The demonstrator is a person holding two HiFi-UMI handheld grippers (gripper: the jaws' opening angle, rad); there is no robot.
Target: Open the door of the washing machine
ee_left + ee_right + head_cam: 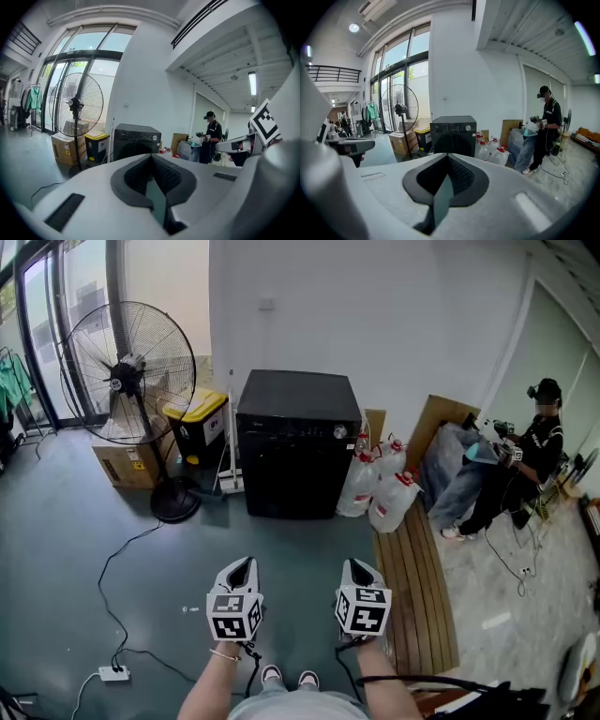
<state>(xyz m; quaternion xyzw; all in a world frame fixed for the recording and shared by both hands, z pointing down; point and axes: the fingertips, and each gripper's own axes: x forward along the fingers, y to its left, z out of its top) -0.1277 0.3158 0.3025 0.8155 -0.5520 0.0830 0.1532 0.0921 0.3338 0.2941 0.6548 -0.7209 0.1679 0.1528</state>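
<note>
1. At upper centre of the head view stands the washing machine (298,442), against the white wall and well apart from both grippers.
2. Task status: not started, as judged from the pictures. The door (298,472) on the front face looks shut, and nothing touches it.
3. Left gripper (241,566): jaws together, nothing between them. It sits at lower centre-left of the head view.
4. Right gripper (359,568): jaws together, nothing between them. It sits just beside the left unit, at lower centre-right.
5. Remaining work, as a judgement: close the gap across the floor (75,549), part the jaws of one gripper, take hold at the door edge or handle, and swing the door out. No handle can be made out from this range.
6. Washing machine: box-shaped, matte black casing, flat top, a small pale round knob at the upper right of the control strip. The door reads as a dark circular area on the front.
7. Grippers: smooth pale grey shells with dark ribbed pads, each carrying a cube of black-and-white square markers.
8. Floor: smooth, dull grey-green, slightly reflective.
9. Nearby items: a wire-caged pedestal fan (131,371) left of the machine; translucent plastic jugs (380,486) with red caps touching or just beside its right side.
</note>
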